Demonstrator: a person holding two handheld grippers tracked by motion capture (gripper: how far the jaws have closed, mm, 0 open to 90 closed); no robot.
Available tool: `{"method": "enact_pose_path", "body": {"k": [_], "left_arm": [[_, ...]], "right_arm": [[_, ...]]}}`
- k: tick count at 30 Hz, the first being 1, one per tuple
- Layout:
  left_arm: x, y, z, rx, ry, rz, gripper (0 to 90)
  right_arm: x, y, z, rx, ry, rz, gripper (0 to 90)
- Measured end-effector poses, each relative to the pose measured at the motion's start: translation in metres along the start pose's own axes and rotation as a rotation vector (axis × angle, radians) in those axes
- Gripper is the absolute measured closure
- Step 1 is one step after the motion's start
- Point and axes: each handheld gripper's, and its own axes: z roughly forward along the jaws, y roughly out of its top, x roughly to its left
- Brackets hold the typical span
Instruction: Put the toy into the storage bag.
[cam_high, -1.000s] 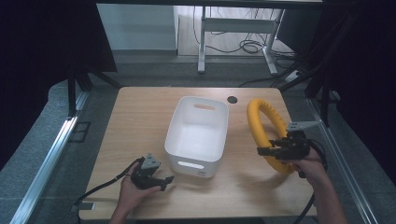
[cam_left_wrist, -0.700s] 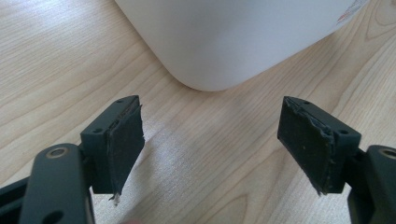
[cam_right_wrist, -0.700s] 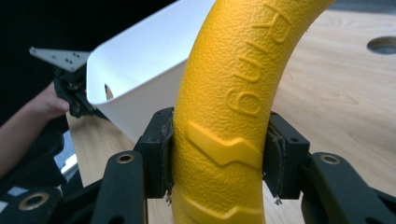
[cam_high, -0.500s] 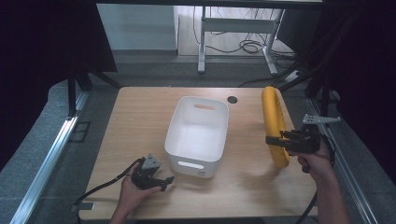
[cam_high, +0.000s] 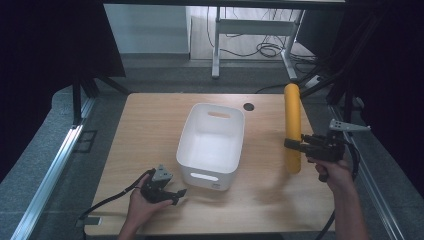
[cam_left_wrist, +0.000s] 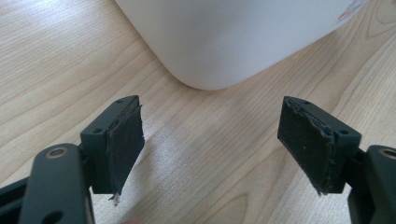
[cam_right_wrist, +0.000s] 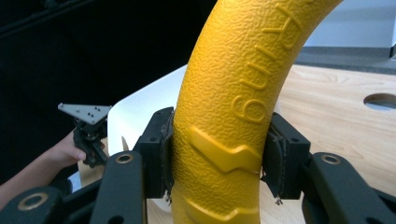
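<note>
The right claw (cam_high: 292, 145) pinches the yellow ring (cam_high: 292, 125), lifted up. Next, carry it toward nine o'clock into the tub (cam_high: 212, 172). The left claw (cam_high: 177, 194) rests spread.

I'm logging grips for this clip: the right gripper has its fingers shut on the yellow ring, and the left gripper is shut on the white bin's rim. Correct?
Not quite. The left gripper is open, holding nothing, just short of the white bin, as the left gripper view shows. The right gripper is indeed shut on the yellow ring.

A pale wooden worktop (cam_high: 150, 125) carried a white bin (cam_high: 211, 145) at its middle; a round hole (cam_high: 248, 106) sat near the far edge, right of centre.
</note>
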Motion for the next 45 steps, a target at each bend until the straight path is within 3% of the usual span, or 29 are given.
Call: {"method": "enact_pose_path", "body": {"k": [10, 20, 24, 41, 45], "left_arm": [[0.000, 0.000, 0.001, 0.005, -0.001, 0.002, 22.5], [0.000, 0.000, 0.002, 0.010, -0.004, 0.000, 22.5], [-0.001, 0.000, 0.002, 0.011, -0.006, -0.002, 22.5], [-0.001, -0.001, 0.003, 0.017, -0.003, -0.001, 22.5], [-0.001, -0.001, 0.003, 0.017, -0.004, -0.002, 22.5]], "right_arm": [[0.010, 0.000, 0.005, -0.080, -0.050, 0.000, 50.5], [0.041, -0.002, 0.027, -0.200, -0.124, -0.053, 50.4], [0.051, 0.000, 0.038, -0.252, -0.144, -0.044, 50.3], [0.072, -0.002, 0.058, -0.413, -0.215, -0.040, 50.1], [0.084, 0.001, 0.064, -0.470, -0.267, -0.063, 50.1]]}}
